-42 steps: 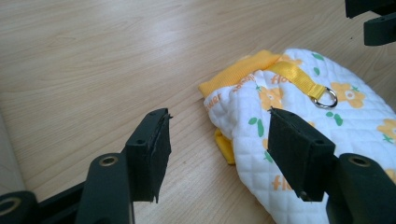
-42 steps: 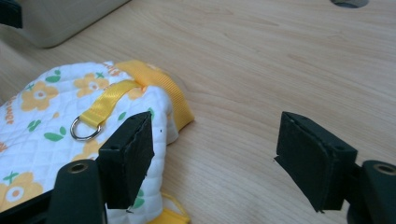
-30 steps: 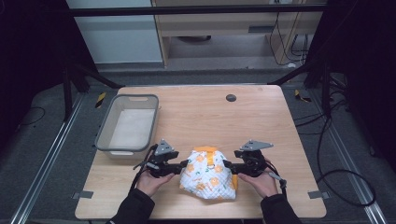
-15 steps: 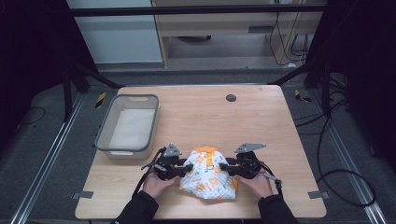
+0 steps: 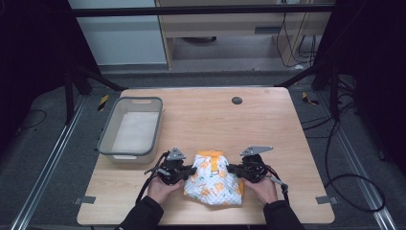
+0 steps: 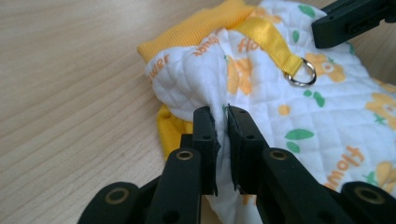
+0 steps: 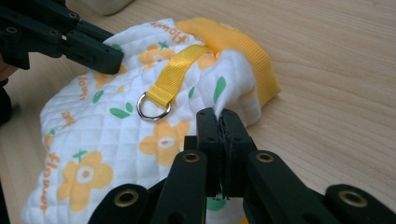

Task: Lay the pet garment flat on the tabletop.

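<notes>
A white quilted garment (image 5: 214, 179) with orange flowers, yellow trim and a yellow strap with a metal ring (image 7: 153, 105) lies near the table's front edge. My left gripper (image 5: 191, 171) sits at its left side. Its jaws have just been closing and now pinch a fold of the white cloth (image 6: 299, 107) between them (image 6: 221, 114). My right gripper (image 5: 231, 169) is at the garment's right side. Its jaws have also just been closing and are shut on the quilted edge (image 7: 218, 116). The garment (image 7: 116, 135) rests on the wood.
A grey plastic bin (image 5: 107, 143) stands on the wooden table (image 5: 215, 120) at the left, just behind my left hand. A small black disc (image 5: 236, 100) sits near the far edge. Cables trail on the floor to the right.
Both grippers' jaws have closed from wide apart onto the garment's left and right edges. The hands have barely shifted, and the garment stays in place.
</notes>
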`<action>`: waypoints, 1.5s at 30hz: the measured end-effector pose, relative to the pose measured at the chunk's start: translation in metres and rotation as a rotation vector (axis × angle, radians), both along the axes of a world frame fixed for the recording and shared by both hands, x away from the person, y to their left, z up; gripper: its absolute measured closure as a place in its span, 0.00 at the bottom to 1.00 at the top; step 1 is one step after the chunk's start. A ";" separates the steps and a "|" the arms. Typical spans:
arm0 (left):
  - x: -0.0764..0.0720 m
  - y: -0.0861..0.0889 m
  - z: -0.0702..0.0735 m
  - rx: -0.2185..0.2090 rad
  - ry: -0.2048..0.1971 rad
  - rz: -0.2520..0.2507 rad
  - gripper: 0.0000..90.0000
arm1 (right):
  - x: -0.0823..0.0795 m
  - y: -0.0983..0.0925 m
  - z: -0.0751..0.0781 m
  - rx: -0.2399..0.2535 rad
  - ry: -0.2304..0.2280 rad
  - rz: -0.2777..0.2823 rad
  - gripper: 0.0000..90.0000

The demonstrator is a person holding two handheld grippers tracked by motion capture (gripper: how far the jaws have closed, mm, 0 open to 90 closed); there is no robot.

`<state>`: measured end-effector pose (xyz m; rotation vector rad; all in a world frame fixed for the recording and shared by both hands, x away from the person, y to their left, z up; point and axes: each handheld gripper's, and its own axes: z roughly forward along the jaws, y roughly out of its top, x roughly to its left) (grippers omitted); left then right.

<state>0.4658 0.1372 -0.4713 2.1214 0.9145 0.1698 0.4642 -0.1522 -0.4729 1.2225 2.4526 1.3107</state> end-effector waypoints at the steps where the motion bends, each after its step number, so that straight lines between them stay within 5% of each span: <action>1: -0.001 0.001 0.003 -0.009 -0.010 0.002 0.91 | 0.000 0.000 0.000 0.000 0.000 0.000 0.98; 4: -0.006 0.003 0.013 -0.029 -0.036 0.001 0.91 | -0.005 -0.003 0.008 0.022 -0.021 0.008 0.98; 8: -0.020 0.003 0.042 -0.042 -0.139 -0.025 0.91 | -0.016 -0.006 0.029 0.058 -0.103 0.015 0.98; 12: -0.024 0.004 0.062 -0.067 -0.202 -0.023 0.91 | -0.019 -0.005 0.044 0.088 -0.169 0.003 0.98; 16: -0.011 -0.004 0.075 -0.023 -0.270 0.012 0.91 | -0.008 0.001 0.047 0.098 -0.272 -0.075 0.97; 17: -0.005 -0.006 0.074 -0.017 -0.273 0.032 0.90 | 0.001 0.006 0.042 0.083 -0.301 -0.131 0.96; 19: 0.011 -0.010 0.065 0.006 -0.284 0.101 0.83 | 0.012 0.011 0.034 0.042 -0.304 -0.168 0.90; 21: 0.018 -0.010 0.060 0.011 -0.273 0.135 0.66 | 0.020 0.014 0.025 -0.003 -0.301 -0.198 0.84; 23: 0.023 -0.006 0.055 0.000 -0.238 0.167 0.61 | 0.022 0.013 0.022 -0.014 -0.296 -0.203 0.82; 28: 0.015 0.011 0.055 -0.019 -0.246 0.178 0.48 | 0.011 -0.006 0.021 -0.019 -0.269 -0.196 0.78; 36: -0.014 0.039 0.055 -0.016 -0.240 0.153 0.42 | -0.019 -0.034 0.030 -0.027 -0.253 -0.149 0.68; 45: -0.047 0.054 0.018 0.033 -0.181 0.106 0.42 | -0.044 -0.045 0.013 -0.050 -0.193 -0.074 0.63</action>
